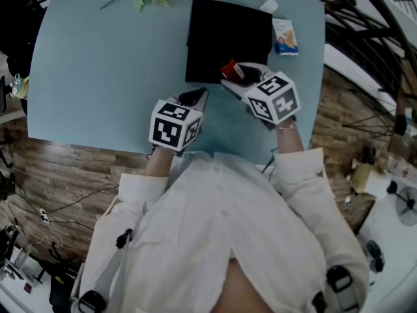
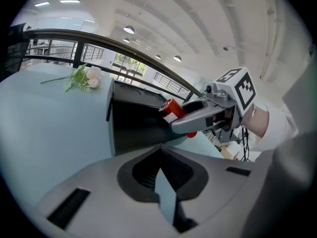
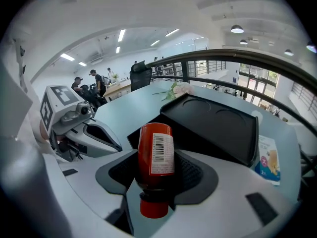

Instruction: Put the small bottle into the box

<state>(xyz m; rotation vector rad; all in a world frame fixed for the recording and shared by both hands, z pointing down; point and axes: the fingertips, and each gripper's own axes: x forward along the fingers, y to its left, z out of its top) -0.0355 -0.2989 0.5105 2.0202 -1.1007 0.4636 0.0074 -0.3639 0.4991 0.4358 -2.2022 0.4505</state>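
White sleeves reach over the pale blue table toward the black box. Beside it the left gripper sits with jaws nearly together on nothing. At the box's near edge the right gripper clamps the small bottle. I'd carry it well over the wall before loosening.

Head camera looks steeply down past the person's chest onto a pale blue worktop. Each gripper camera sits low, close behind its own jaws, facing across it. All three share the black box.
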